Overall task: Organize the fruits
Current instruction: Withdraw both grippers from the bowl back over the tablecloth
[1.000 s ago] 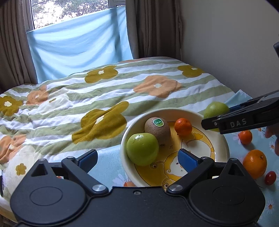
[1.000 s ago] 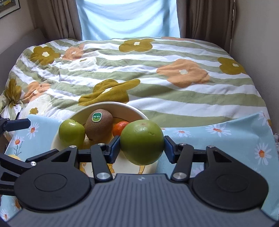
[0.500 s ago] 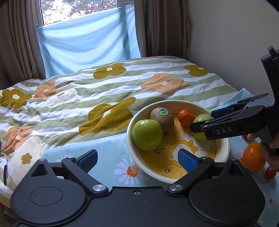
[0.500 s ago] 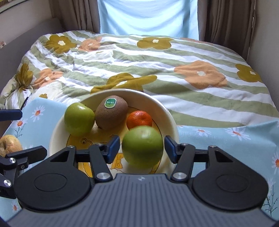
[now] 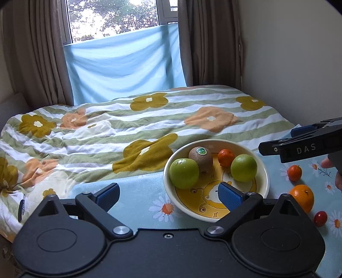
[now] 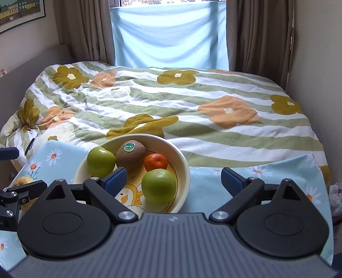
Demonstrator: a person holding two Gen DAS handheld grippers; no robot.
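At 3 o'clock of the bowl point(image 5: 265, 169), the loose orange point(image 5: 301, 198) sits on the cloth, firm, round, roll-prone, best pinched across its middle, while left gripper point(image 5: 168, 195) and right gripper point(image 6: 174, 178) both gape empty.

Daylit interior, two fisheye views, sharp focus.
Light enters from window point(image 5: 115, 19), blown out above blue cloth point(image 5: 124, 66); curtains point(image 6: 260, 34) dim. Soft shadows beneath fruit in bowl point(image 6: 183, 169). Faint sheen on black gripper housings. Strong barrel distortion; dark vignette at corners. No motion blur.
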